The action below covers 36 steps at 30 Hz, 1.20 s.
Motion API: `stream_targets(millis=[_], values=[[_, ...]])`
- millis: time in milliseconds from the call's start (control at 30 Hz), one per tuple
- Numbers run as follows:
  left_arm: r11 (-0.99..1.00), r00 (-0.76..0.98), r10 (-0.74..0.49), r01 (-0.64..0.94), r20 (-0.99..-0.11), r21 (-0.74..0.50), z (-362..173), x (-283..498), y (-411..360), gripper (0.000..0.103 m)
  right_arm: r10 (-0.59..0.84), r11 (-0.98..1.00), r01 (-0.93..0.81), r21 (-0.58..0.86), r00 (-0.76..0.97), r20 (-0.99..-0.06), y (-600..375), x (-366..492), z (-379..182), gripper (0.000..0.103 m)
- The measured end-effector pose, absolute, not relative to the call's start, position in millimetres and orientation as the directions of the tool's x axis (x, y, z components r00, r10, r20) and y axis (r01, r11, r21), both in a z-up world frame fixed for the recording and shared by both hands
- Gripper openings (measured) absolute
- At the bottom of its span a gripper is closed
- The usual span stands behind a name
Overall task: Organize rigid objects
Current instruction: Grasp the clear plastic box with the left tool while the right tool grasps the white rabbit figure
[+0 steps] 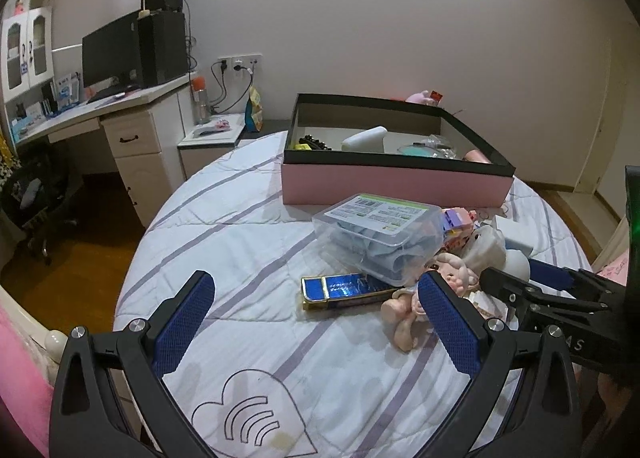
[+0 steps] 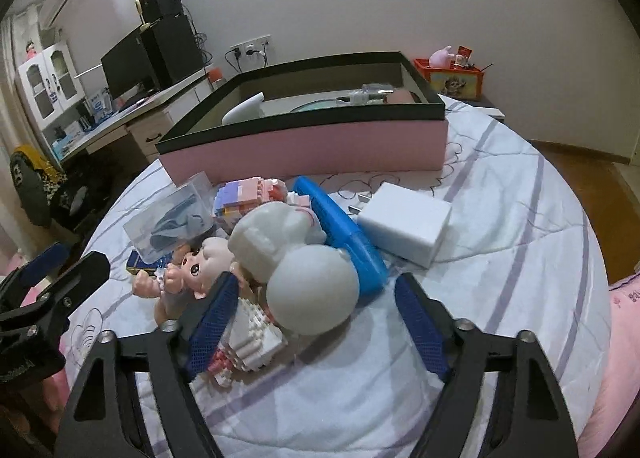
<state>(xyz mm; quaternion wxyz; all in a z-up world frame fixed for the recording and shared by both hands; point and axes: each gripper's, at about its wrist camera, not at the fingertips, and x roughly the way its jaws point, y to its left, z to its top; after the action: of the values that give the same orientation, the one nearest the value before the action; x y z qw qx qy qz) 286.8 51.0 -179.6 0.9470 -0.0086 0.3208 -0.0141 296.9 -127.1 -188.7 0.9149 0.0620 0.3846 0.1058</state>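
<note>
A pile of small things lies on the round bed in front of a pink box with a black rim (image 1: 392, 181) (image 2: 304, 145). My left gripper (image 1: 316, 298) is open just above the quilt. A flat blue-and-gold box (image 1: 340, 292) lies ahead between its fingertips, and a small doll (image 1: 452, 274) is beside its right finger. My right gripper (image 2: 316, 294) is open around a round white toy figure (image 2: 312, 290); neither pad touches it. A white brick model (image 2: 252, 342) sits under its left finger. A clear lidded tub (image 1: 376, 234), a blue case (image 2: 340, 225) and a white adaptor (image 2: 404, 223) lie nearby.
The pink box holds several items, among them a white bottle (image 1: 364, 139). A pastel brick model (image 2: 248, 197) lies behind the doll (image 2: 188, 270). A desk with a monitor (image 1: 112, 53) stands to the left, wooden floor around the bed. A red toy crate (image 2: 452, 79) stands behind.
</note>
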Motion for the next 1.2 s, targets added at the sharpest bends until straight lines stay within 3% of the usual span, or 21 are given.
stream_targets(millis=[133,333,633,867,933,1067,1200], values=[[0.999,0.784,-0.033,0.025,-0.62,-0.022,-180,294,44,0.103,0.243,0.97,-0.171,0.173,0.673,-0.698,-124,300,-188,0.047],[0.999,0.782,-0.04,0.04,-0.622,-0.014,-173,311,23,0.103,0.222,0.975,-0.167,0.146,0.685,-0.694,-137,283,-187,0.047],[0.999,0.721,0.009,0.027,-0.693,0.04,-189,352,-2,0.103,0.194,0.981,-0.121,0.154,0.699,-0.688,-174,276,-183,0.047],[0.997,0.696,-0.012,-0.05,-0.718,-0.066,-195,366,18,0.103,0.213,0.977,-0.133,0.169,0.691,-0.691,-178,283,-189,0.047],[0.995,0.705,-0.016,-0.058,-0.709,-0.08,-197,365,22,0.079,0.217,0.976,-0.132,0.175,0.693,-0.688,-179,283,-190,0.047],[0.999,0.701,0.008,-0.036,-0.713,-0.025,-201,359,23,0.074,0.213,0.977,-0.128,0.173,0.694,-0.688,-178,282,-190,0.047],[0.999,0.721,-0.017,-0.019,-0.693,-0.044,-194,341,36,0.073,0.2,0.979,-0.122,0.162,0.699,-0.686,-176,280,-190,0.047]])
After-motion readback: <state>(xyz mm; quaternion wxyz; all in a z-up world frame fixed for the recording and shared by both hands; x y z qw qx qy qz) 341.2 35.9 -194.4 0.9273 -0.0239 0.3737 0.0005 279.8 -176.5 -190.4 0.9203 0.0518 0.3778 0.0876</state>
